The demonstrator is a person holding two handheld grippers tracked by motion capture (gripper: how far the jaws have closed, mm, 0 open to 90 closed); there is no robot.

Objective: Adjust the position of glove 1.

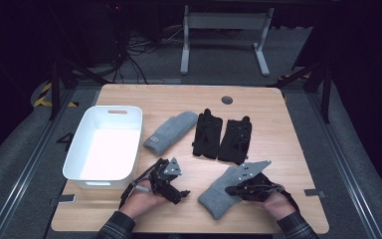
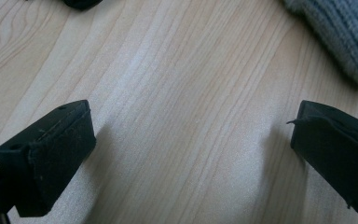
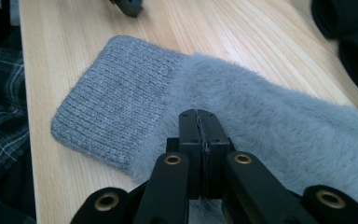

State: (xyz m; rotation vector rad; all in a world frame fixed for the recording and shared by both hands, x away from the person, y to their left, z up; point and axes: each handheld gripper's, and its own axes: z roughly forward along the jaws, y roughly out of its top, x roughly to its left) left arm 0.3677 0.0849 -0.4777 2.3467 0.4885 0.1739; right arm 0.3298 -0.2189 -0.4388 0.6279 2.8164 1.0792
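The right gripper (image 1: 236, 189), at the near right of the table (image 1: 288, 149), has its jaws pressed together over the fuzzy body of the near grey mitten (image 3: 242, 107); whether they pinch any fabric cannot be told. The left gripper (image 2: 191, 140) hovers low over bare wood with its jaws spread wide and nothing between them. A sound lift probably calls for a bite through the whole knit, not the nap alone. The white bin (image 1: 104, 144) stands open at far left; the far grey mitten (image 1: 171, 130) and the black gloves (image 1: 223, 134) lie between, and the near table edge is close behind the cuff.
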